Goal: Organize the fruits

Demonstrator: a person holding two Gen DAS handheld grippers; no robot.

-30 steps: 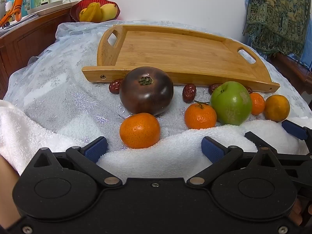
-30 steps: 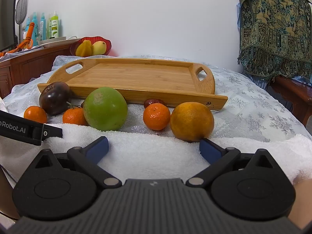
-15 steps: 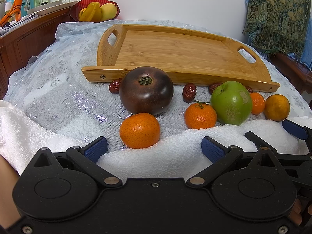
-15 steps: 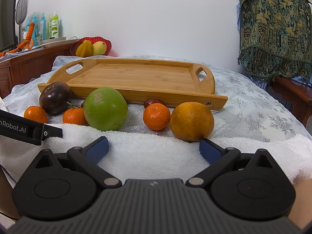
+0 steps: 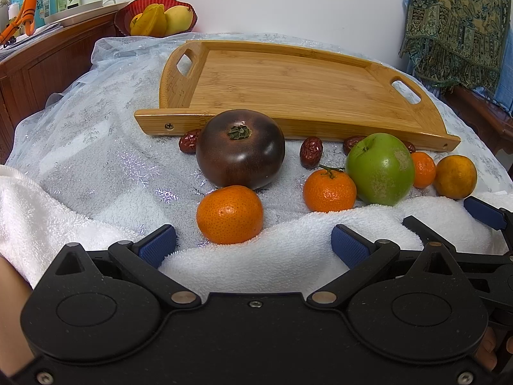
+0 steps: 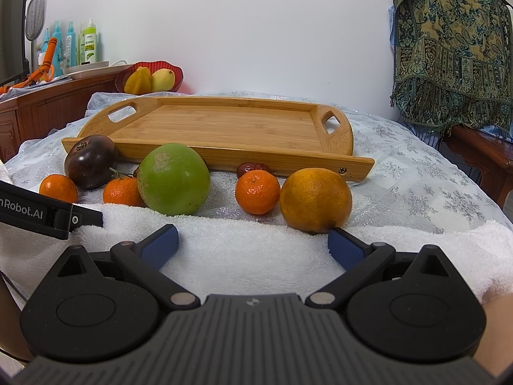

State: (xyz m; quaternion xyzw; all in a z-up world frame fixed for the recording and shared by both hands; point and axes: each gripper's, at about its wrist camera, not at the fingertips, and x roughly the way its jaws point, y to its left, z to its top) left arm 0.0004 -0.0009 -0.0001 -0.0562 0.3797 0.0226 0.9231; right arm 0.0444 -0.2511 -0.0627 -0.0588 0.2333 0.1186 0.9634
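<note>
An empty bamboo tray [image 5: 288, 83] [image 6: 224, 125] lies at the back of the table. In front of it sit a dark purple tomato [image 5: 240, 149] [image 6: 89, 162], a green apple [image 5: 380, 168] [image 6: 173, 179], three small mandarins [image 5: 229, 215] [image 5: 329, 191] [image 6: 257, 192], a yellow-orange orange [image 6: 315, 199] [image 5: 455, 176] and several red dates [image 5: 311, 152]. My left gripper [image 5: 253, 245] is open and empty over the white towel, just short of the nearest mandarin. My right gripper [image 6: 253, 245] is open and empty, its right finger close to the orange.
A white towel [image 5: 288, 250] [image 6: 240, 250] lies along the table's near edge over a silver-patterned cloth [image 5: 96, 147]. A red bowl of yellow fruit [image 5: 157, 16] and bottles [image 6: 73, 45] stand on a wooden cabinet at left. A patterned cloth [image 6: 455, 48] hangs at right.
</note>
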